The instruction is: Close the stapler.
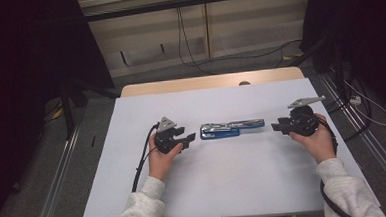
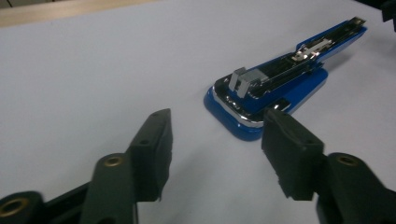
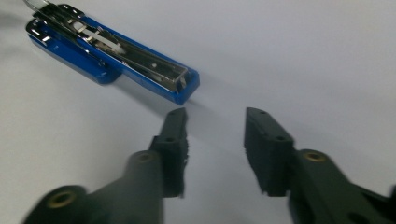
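A blue stapler (image 1: pixel 230 129), swung open, is laid flat on the white worktop (image 1: pixel 210 187) between the two grippers. The left gripper (image 1: pixel 186 138) is held low, its fingers (image 2: pixel 154 140) parted and empty, the stapler's broad end just ahead of them. The right gripper (image 1: pixel 277 126) is levelled at the narrow end, fingers (image 3: pixel 264 140) apart, nothing gripped

The stapler (image 1: pixel 230 129) is bright blue with shiny silver metal along its opened top, and it lies on a plain pale grey-white counter (image 1: pixel 225 187) with no pattern. Left of the stapler the left gripper (image 1: pixel 189 137) is matt black with a grey plate on top, and right of the stapler the right gripper (image 1: pixel 276 126) is black too. Both sleeves are light grey.
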`<state>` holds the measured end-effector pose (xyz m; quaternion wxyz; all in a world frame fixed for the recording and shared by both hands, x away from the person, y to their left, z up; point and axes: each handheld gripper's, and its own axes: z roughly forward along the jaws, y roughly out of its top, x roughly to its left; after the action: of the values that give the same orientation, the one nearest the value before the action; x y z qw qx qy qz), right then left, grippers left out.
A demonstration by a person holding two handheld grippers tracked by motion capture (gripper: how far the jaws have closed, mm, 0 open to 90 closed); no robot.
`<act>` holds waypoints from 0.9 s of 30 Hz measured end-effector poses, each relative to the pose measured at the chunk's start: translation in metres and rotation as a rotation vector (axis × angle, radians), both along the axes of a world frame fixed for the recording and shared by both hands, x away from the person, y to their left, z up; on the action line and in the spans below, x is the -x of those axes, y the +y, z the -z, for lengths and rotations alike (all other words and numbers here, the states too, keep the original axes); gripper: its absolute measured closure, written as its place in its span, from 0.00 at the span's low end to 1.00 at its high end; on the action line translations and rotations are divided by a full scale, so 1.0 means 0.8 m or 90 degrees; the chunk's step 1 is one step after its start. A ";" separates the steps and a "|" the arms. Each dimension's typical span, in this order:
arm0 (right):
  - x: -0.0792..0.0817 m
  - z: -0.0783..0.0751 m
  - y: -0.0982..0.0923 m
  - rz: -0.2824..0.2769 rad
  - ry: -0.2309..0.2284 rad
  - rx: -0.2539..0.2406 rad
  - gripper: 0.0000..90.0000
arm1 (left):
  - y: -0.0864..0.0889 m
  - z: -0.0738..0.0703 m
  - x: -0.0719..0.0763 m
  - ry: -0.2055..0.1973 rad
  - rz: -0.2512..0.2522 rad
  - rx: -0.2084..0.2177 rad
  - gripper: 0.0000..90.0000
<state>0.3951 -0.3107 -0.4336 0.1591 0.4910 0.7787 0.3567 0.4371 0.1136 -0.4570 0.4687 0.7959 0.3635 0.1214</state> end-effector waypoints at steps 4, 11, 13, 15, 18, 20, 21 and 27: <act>-0.006 0.010 0.010 -0.006 0.007 0.021 0.97 | -0.010 0.002 -0.008 0.013 0.009 0.005 0.87; -0.016 0.021 0.029 -0.025 0.017 0.054 1.00 | -0.022 0.009 -0.017 0.046 0.042 -0.029 1.00; -0.018 0.023 0.032 -0.030 0.020 0.061 1.00 | -0.026 0.011 -0.019 0.040 0.048 -0.039 1.00; -0.020 0.026 0.034 -0.036 0.021 0.059 1.00 | -0.030 0.012 -0.020 0.046 0.056 -0.051 1.00; -0.021 0.027 0.037 -0.041 0.020 0.058 1.00 | -0.037 0.014 -0.020 0.045 0.069 -0.075 1.00; -0.022 0.026 0.039 -0.045 0.018 0.060 1.00 | -0.039 0.013 -0.021 0.038 0.070 -0.090 1.00; -0.022 0.026 0.039 -0.049 0.014 0.062 1.00 | -0.039 0.014 -0.022 0.046 0.066 -0.076 1.00; -0.023 0.025 0.038 -0.047 0.011 0.060 1.00 | -0.038 0.015 -0.024 0.044 0.065 -0.081 1.00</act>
<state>0.4135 -0.2806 -0.4540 0.1626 0.4571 0.8135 0.3208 0.4561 0.0830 -0.4686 0.4100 0.8451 0.3304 0.0924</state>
